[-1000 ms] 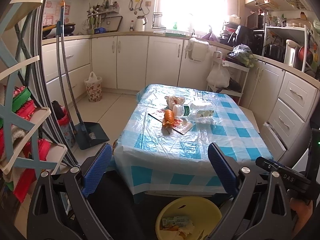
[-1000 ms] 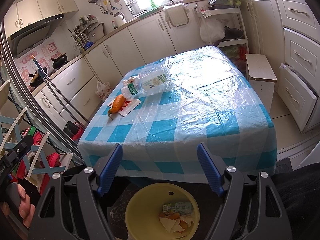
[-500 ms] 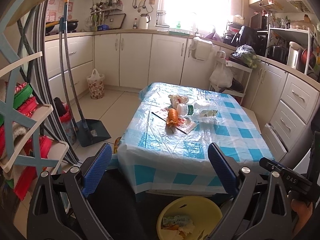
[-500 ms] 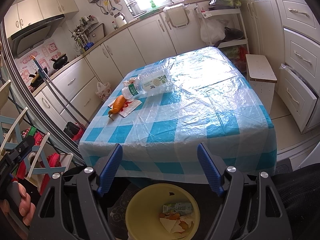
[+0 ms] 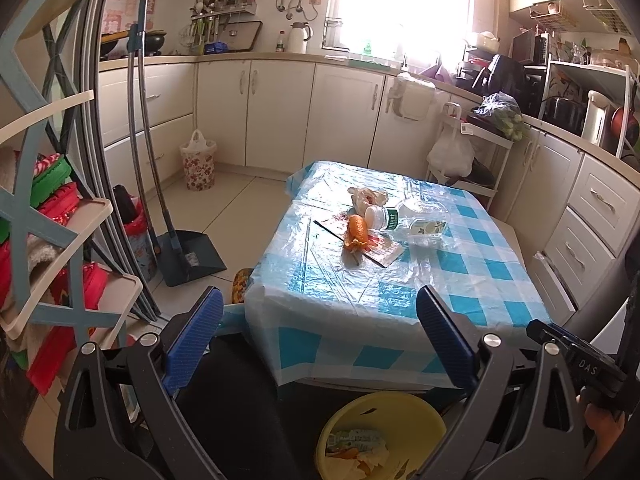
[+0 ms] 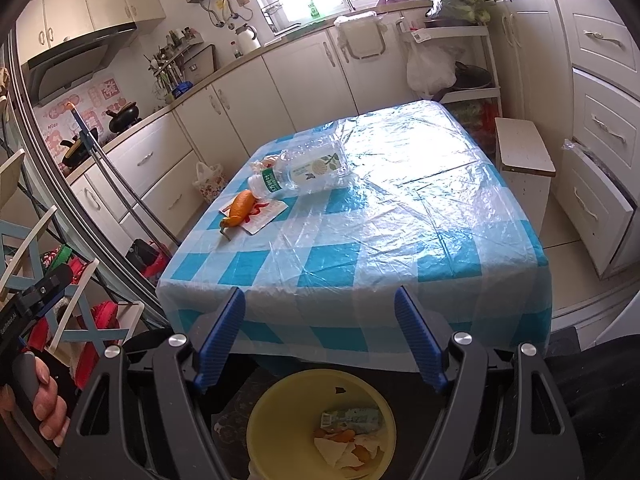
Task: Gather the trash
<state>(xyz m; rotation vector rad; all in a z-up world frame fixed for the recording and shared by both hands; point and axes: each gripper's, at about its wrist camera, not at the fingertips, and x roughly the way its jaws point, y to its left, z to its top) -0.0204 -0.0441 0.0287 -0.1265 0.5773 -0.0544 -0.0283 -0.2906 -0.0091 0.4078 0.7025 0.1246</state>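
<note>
- Left gripper (image 5: 318, 320): jaws spread wide, nothing between the blue pads; held short of the near table edge.
- Right gripper (image 6: 318, 320): jaws likewise released, nothing held; same standoff from the table (image 6: 400, 208).
- Trash on the checked cover, far left part: plastic bottle (image 6: 304, 170) lying on its side, cap toward the orange peel (image 6: 240, 208); peel rests on a flat printed wrapper (image 6: 264, 212).
- Crumpled paper (image 5: 368, 196) just behind the bottle cap.
- Yellow bin (image 6: 320, 428) on the floor below both grippers; holds a green-labelled packet, peel scraps and paper.
- Dustpan (image 5: 192, 256) stands on the floor left of the table.
</note>
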